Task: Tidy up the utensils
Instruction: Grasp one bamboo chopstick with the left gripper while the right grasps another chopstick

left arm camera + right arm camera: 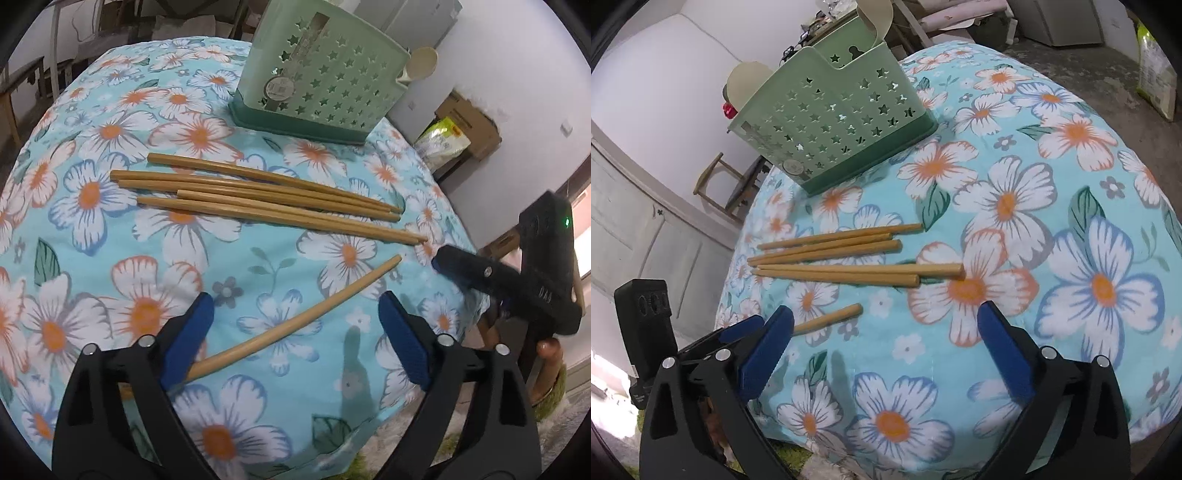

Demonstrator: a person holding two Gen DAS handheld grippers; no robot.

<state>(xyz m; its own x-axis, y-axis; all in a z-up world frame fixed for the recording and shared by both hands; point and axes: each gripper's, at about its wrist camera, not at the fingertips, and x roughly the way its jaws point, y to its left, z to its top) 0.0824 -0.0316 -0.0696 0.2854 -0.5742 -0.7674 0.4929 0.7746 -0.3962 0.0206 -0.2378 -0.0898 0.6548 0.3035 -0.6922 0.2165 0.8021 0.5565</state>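
Several wooden chopsticks (266,199) (842,258) lie side by side on the flowered cloth. One more chopstick (295,325) (831,319) lies apart and slanted, nearer to me. My left gripper (299,328) is open above it; the chopstick runs between the jaws and passes under the left blue pad, resting on the cloth. My right gripper (886,332) is open over bare cloth, holding nothing. A green star-punched utensil holder (325,81) (842,122) stands upright behind the chopsticks, with cream spoons (423,64) (746,81) sticking out of it.
The round table's flowered cloth (92,266) (1071,221) drops off close behind the holder and at the sides. A cardboard box (472,122) and a bag sit on the floor beyond. A wooden chair (720,184) stands by the wall.
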